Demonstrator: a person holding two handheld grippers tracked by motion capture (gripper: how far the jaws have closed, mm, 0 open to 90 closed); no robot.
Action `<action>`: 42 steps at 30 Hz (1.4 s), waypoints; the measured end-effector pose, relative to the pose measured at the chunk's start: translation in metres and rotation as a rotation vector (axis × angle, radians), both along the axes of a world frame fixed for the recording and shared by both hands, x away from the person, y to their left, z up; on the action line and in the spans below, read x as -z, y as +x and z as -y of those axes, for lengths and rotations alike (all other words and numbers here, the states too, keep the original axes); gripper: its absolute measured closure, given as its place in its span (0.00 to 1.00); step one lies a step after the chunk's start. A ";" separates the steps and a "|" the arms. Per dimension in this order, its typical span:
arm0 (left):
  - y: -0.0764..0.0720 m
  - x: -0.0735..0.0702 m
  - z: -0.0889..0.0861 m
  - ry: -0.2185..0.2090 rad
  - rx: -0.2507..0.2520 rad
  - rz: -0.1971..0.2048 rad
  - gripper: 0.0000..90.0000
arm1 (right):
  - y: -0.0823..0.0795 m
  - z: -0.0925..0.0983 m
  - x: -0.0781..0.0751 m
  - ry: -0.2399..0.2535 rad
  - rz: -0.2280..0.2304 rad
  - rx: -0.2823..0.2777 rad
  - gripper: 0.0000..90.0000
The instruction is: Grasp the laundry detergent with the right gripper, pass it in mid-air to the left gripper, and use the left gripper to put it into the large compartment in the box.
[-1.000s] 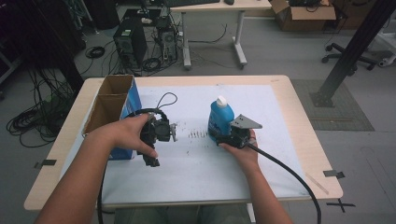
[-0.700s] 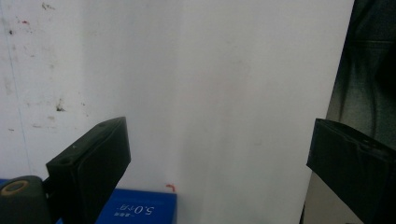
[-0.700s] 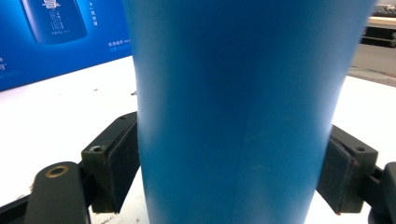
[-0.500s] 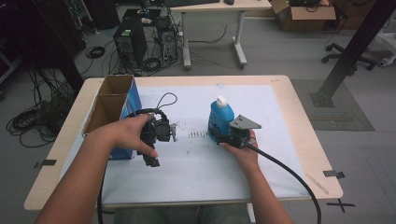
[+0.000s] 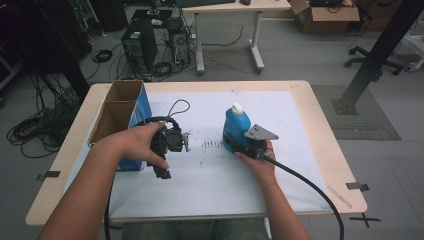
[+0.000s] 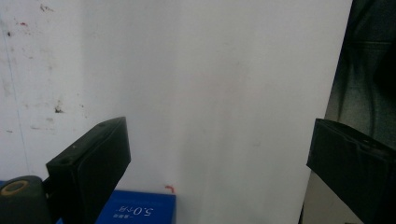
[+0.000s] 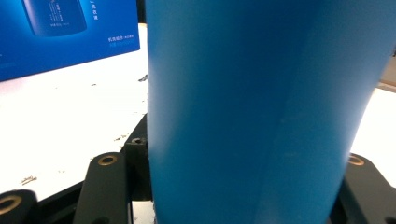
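Observation:
A blue bottle (image 5: pixel 234 127) with a white cap stands upright on the white mat (image 5: pixel 210 175), right of centre. My right gripper (image 5: pixel 241 146) is shut on its lower body from the near side. The bottle's blue wall (image 7: pixel 261 107) sits tight between the black jaws in the right gripper view. My left gripper (image 5: pixel 164 172) is held above the mat left of centre, pointing back toward the person. It is open, with bare mat between its jaws (image 6: pixel 217 140).
An open cardboard box (image 5: pixel 116 117) with a blue printed side (image 7: pixel 65 32) stands at the table's left, just behind the left hand. A thin black cable loop (image 5: pixel 177 106) lies on the mat behind the left gripper. Small dark marks (image 5: pixel 210 145) dot the mat's middle.

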State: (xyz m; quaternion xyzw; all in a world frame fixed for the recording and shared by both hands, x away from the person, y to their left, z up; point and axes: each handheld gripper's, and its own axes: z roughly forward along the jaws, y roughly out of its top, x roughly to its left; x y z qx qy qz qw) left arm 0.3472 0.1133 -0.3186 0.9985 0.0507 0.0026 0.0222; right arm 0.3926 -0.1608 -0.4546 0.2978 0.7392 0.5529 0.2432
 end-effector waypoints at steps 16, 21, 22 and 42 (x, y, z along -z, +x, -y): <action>-0.001 -0.003 -0.002 -0.003 -0.018 0.008 0.07 | -0.001 0.004 -0.015 0.051 0.008 -0.023 0.49; 0.000 -0.008 -0.001 0.000 -0.024 0.010 0.06 | -0.002 0.014 -0.042 0.042 0.048 -0.045 0.49; 0.000 -0.009 -0.001 -0.001 -0.023 0.011 0.06 | -0.002 0.016 -0.045 0.035 0.050 -0.050 0.49; 0.009 -0.054 0.010 -0.019 -0.035 0.038 0.06 | -0.009 0.040 -0.093 -0.011 0.009 -0.379 0.49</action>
